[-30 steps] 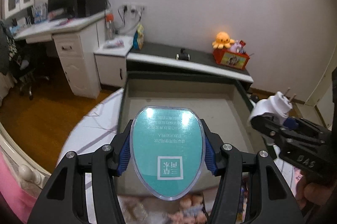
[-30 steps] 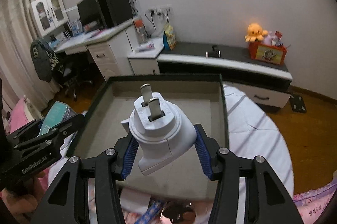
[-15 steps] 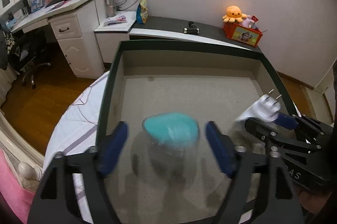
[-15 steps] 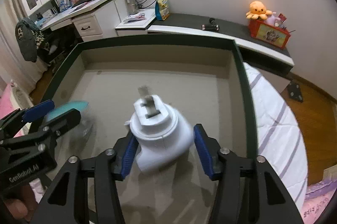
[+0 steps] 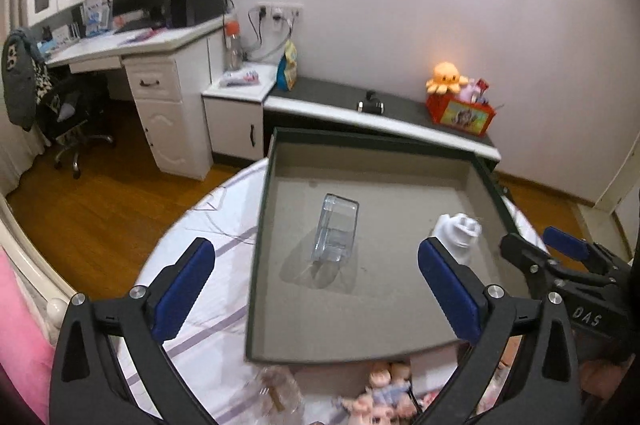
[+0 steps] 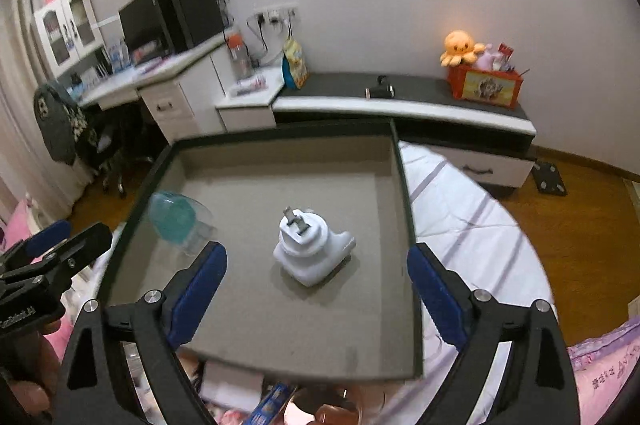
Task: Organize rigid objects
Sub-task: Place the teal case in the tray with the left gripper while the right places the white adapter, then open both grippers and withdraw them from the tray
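A clear plastic case with a teal face lies on the grey floor of the dark-rimmed tray, left of centre. A white plug adapter sits to its right, prongs up. My left gripper hovers above the tray's near left side. Its jaws are opening wide, the case lies free beyond the pads. My right gripper hangs over the near right part. Its jaws are also opening, and the adapter rests untouched ahead of its fingers.
The tray rests on a bed with a white striped sheet. Small dolls and clear packaging lie at the tray's near edge. Beyond are a wooden floor, a white desk and a low cabinet with an orange plush octopus.
Both grippers have opened and let go. The case and the adapter now lie in the tray. Both grippers dipped into the tray, then drew back from it.
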Tool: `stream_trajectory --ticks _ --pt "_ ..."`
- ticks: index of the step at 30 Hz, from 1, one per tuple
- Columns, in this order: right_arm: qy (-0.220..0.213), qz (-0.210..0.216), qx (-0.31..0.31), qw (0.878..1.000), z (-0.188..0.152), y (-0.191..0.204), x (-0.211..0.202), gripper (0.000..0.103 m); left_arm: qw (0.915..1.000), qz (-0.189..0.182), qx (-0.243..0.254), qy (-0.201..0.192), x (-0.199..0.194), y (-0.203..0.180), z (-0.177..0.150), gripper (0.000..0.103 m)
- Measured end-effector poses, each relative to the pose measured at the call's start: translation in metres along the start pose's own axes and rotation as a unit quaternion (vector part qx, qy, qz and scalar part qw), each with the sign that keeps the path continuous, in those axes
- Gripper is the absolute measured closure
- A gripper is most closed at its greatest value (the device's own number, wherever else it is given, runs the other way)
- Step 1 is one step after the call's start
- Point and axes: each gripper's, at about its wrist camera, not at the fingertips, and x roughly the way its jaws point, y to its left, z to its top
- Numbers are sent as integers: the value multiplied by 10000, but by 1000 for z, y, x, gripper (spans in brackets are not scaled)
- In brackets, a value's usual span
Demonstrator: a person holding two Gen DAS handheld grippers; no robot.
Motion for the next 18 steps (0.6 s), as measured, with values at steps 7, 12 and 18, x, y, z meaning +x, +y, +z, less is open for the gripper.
stream_trajectory --ticks 7,12,18 --pt "-580 48 23 9983 -20 13 -67 10 9989 40 -110 -446 -64 15 -21 0" --pt "-904 -26 85 9959 -43 16 -101 10 9964 54 -361 -770 -101 26 -38 0" --pt "-998 121 197 9947 -70 16 -124 10 9957 1 -285 -882 -126 26 -67 0"
